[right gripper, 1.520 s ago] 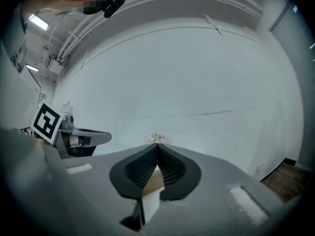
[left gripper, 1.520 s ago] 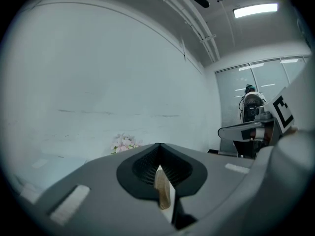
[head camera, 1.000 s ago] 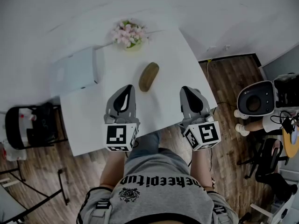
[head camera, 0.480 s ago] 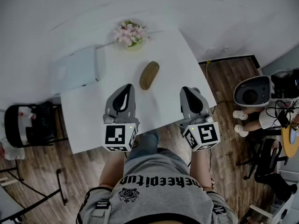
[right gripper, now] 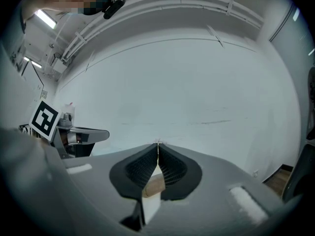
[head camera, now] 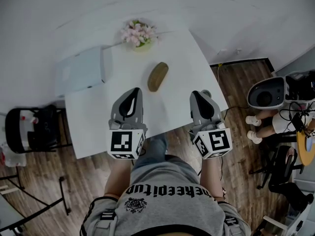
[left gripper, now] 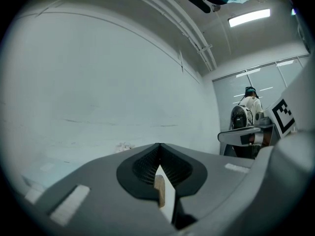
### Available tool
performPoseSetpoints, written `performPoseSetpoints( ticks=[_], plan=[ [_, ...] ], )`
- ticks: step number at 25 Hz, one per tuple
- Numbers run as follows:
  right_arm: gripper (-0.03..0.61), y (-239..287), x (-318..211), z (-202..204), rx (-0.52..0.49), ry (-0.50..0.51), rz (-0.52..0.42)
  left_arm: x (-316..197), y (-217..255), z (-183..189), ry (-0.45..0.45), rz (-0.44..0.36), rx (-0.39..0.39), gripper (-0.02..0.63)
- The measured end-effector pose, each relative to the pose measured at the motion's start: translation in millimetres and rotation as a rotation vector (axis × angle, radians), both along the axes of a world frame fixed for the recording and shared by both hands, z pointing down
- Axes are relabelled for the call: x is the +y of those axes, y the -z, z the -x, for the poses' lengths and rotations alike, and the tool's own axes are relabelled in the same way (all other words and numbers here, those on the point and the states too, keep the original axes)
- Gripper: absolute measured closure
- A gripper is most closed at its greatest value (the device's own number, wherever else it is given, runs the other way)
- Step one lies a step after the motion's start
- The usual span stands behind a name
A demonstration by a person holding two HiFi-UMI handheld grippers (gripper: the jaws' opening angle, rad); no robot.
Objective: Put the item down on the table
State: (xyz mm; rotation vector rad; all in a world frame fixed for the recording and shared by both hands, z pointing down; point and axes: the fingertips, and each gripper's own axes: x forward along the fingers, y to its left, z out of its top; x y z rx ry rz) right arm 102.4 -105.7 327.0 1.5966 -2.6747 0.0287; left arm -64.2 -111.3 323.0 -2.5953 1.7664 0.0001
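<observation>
The wooden floor [head camera: 44, 186] spreads below me and to both sides, and on it stands the white surface [head camera: 182, 58], one edge close against my legs. At the far left of that surface lies a flat grey box [head camera: 81, 72], the largest thing on it. My two tools come next, both held level over the near part of the surface. The left hand-held gripper [head camera: 133, 90] has its jaws pressed together, the ribbed pads meeting at the tips in the left gripper view [left gripper: 158, 146], with nothing pinched. The right hand-held gripper [head camera: 197, 94] sits beside it, well apart from it, and its jaws are likewise closed tip to tip in the right gripper view [right gripper: 158, 145], also holding nothing. Each carries its marker cube at the end nearest me. At the far edge of the surface stands a small bunch of pink flowers [head camera: 139, 33]. The item [head camera: 158, 76] — a brown oblong thing, the smallest here — lies flat on the surface between the flowers and the hand-held grippers, ahead of the gap between them and nearer the left one, touching neither.
</observation>
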Motion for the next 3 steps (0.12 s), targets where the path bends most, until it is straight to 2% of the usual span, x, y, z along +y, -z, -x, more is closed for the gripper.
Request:
performPoseSetpoints(
  ticks=[3],
  plan=[
    [0.577,0.6,4.4,-0.1,0.001,0.001,-0.001,3.9,0.8,-0.8,0.0,-0.002,0.0,0.596]
  ],
)
